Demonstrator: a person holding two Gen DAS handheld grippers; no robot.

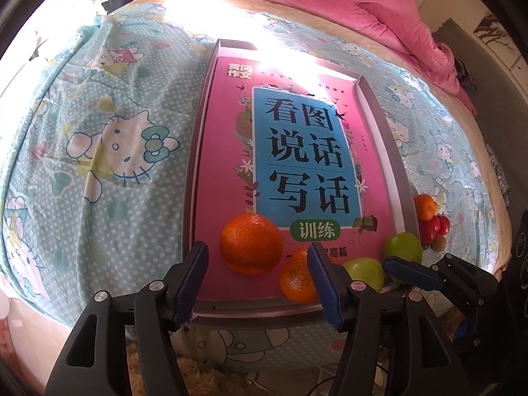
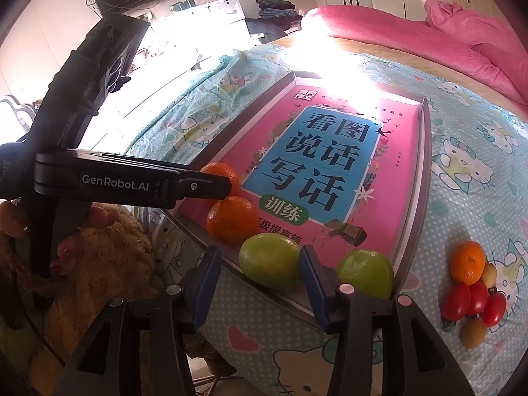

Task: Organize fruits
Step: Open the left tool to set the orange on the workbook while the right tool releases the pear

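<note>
Both tongs sit half-open holding nothing, left tongs point(image 1: 257, 277) by the oranges point(image 1: 250, 242), right tongs point(image 2: 259, 285) probably just clear of a green fruit point(image 2: 269, 260) in the tray point(image 2: 425, 151).

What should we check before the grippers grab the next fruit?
1. Left gripper open and empty: ok.
2. Right gripper open and empty: ok. The green fruit lies just past its fingertips, not gripped.
3. Every fruit in the tray: not ok. One orange and the cherry tomatoes lie outside on the bedsheet.
4. Room left in the tray: ok. Most of the book is bare.
5. Tomatoes joined on one stem: cannot tell.
</note>
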